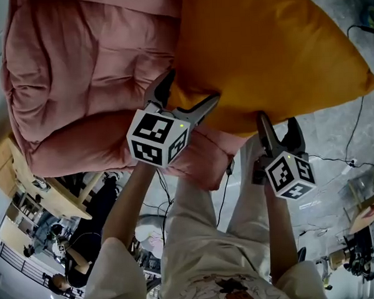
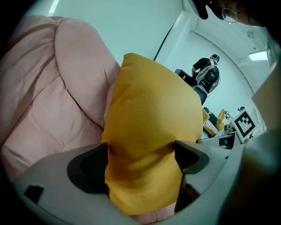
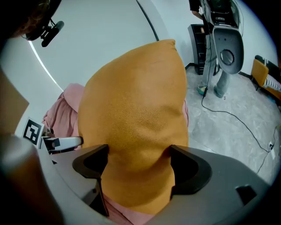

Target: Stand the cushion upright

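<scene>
Head view: L tool (image 1: 188, 93) & R tool (image 1: 279, 123) each clamp cushion (image 1: 269, 54) edge, likely steadying it upright vs. pink padding (image 1: 77, 76).

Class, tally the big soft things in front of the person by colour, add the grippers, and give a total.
Orange cushion: 1
Pink seat: 1
Grippers: 2, left gripper and right gripper
Total: 4

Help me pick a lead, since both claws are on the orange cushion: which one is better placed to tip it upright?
Right, probably. The right claw grips the cushion near the middle of its near edge, bulk straight ahead; the left claw holds a corner beside the pink seat.
</scene>
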Tool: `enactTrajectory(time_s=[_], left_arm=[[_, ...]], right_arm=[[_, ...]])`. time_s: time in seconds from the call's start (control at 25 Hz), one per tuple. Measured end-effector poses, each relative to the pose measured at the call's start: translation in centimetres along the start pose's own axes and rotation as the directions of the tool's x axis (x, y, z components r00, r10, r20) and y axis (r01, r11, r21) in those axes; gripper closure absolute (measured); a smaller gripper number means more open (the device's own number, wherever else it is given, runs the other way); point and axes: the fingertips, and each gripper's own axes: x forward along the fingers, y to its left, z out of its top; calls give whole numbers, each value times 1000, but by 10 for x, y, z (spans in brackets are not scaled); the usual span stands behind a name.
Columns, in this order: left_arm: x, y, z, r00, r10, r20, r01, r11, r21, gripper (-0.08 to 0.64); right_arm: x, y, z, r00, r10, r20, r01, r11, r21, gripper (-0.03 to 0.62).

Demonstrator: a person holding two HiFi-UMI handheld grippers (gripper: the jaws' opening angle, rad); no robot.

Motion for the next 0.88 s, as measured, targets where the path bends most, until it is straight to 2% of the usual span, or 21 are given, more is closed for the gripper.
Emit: enactTrajectory(time_s=[0.08, 0.2, 0.44, 0.56, 0.72, 0.88], left_arm=[[7, 0, 0, 1000, -6, 4, 6, 1000, -10, 91], [14, -3, -5, 1000, -17, -8, 17, 1000, -17, 144], [21, -14, -8, 998, 13, -64, -15, 999, -32, 308], [19, -19, -11, 998, 25, -51, -28, 999, -44, 339], [9, -24, -7, 999, 38, -20, -38, 998, -42, 382], [3, -35, -8, 998, 62, 15, -61, 997, -52, 440]], right_arm=[[3, -2, 0, 1000, 0, 9, 0, 1000, 2, 141], [6, -3, -2, 1000, 13, 14, -13, 1000, -14, 169], [11, 2, -3, 1000, -25, -1, 25, 993, -114, 365], [7, 6, -6, 1000, -27, -1, 27, 991, -128, 463], [-1, 10, -4, 1000, 0, 16, 1, 997, -73, 490], [-7, 5, -4, 1000, 6, 29, -4, 998, -60, 516]])
